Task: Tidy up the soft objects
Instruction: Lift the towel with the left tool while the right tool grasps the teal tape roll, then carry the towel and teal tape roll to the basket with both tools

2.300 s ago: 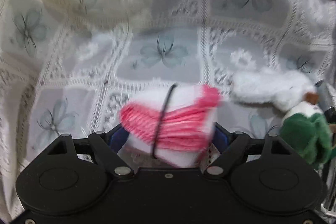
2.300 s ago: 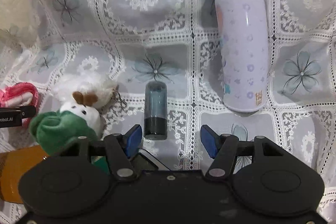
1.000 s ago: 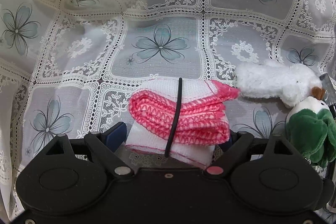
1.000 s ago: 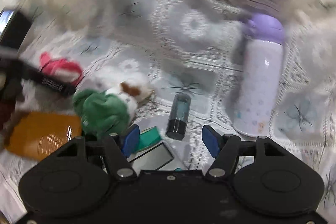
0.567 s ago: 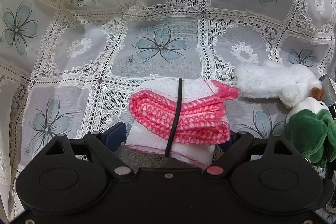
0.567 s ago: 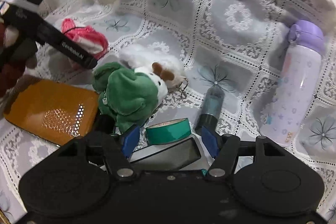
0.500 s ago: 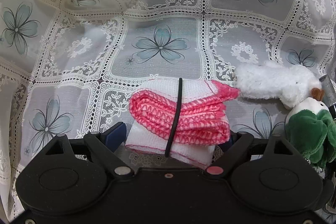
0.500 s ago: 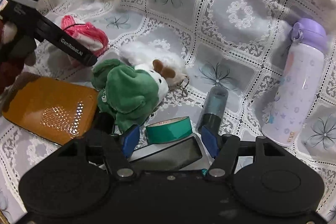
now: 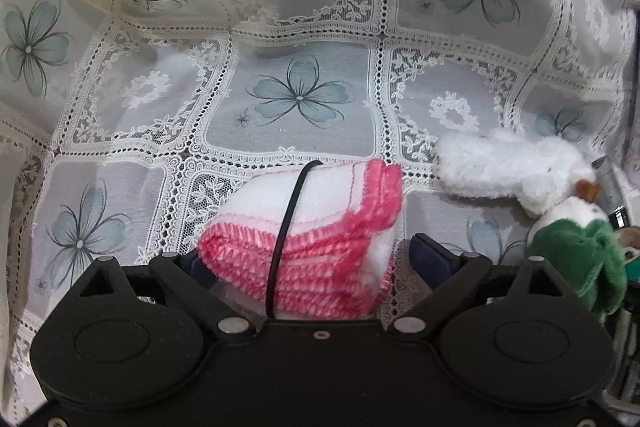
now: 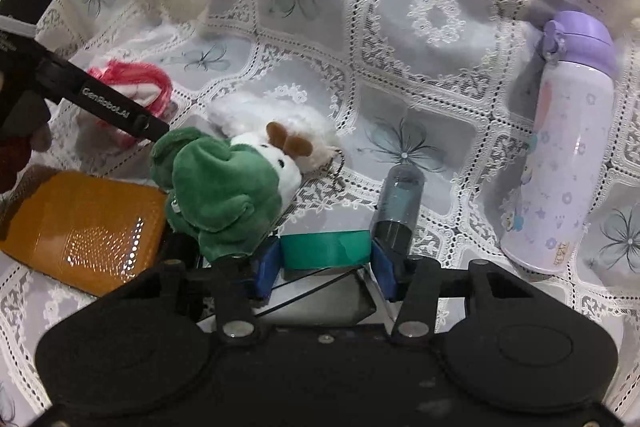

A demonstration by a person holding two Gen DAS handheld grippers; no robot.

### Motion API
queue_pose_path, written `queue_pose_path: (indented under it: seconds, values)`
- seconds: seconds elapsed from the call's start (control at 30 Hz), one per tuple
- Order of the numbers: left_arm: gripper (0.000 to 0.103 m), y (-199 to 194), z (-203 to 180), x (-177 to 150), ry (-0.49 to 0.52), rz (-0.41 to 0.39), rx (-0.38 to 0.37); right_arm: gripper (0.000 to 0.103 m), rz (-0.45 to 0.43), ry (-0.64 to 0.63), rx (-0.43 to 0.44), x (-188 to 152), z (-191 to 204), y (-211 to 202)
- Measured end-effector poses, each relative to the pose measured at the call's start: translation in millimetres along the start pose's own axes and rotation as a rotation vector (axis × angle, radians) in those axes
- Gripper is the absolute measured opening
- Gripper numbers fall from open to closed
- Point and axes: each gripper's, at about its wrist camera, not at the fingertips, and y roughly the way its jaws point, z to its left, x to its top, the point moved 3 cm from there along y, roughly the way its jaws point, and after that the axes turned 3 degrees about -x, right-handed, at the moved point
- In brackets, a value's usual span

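2 grippers over the lace tablecloth (image 9: pixel 300 7). Left gripper (image 9: pixel 310 259): jaws just widened, now apart; pink-edged folded cloth (image 9: pixel 304 239) lies between them, right pad clear of it. Right gripper (image 10: pixel 326 267): jaws just narrowed, pads either side of green tape roll (image 10: pixel 324 249), appear touching. Plush toy (image 10: pixel 232 187) just left of the roll, cloth beyond it.

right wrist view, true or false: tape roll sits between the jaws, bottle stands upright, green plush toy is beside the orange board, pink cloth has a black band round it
1. The green tape roll sits between the right gripper jaws. True.
2. The purple bottle stands upright. False: it lies on its side on the lace tablecloth.
3. The green plush toy is beside the orange board. True.
4. The pink cloth is unbound. False: a black band circles it.
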Motion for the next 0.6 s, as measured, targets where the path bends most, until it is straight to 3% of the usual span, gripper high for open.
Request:
queue_pose_path:
  seconds: [0.2,0.47,0.5,0.57,0.6]
  values:
    - [0.092,-7,13,4,-0.086,-0.009,-0.074,0.048,-0.037,0.049,0.008,-1,-4,-8]
    - [0.094,-10,17,14,-0.096,-0.053,-0.07,0.048,-0.061,0.118,0.012,-2,-11,-20]
    - [0.093,-8,17,15,-0.093,-0.054,-0.064,0.048,-0.063,0.127,0.012,-2,-12,-22]
    - [0.08,-3,19,16,-0.091,-0.044,-0.046,0.048,-0.07,0.147,0.012,-2,-14,-26]
    - [0.078,0,20,15,-0.093,-0.04,-0.038,0.048,-0.073,0.156,0.012,-2,-15,-29]
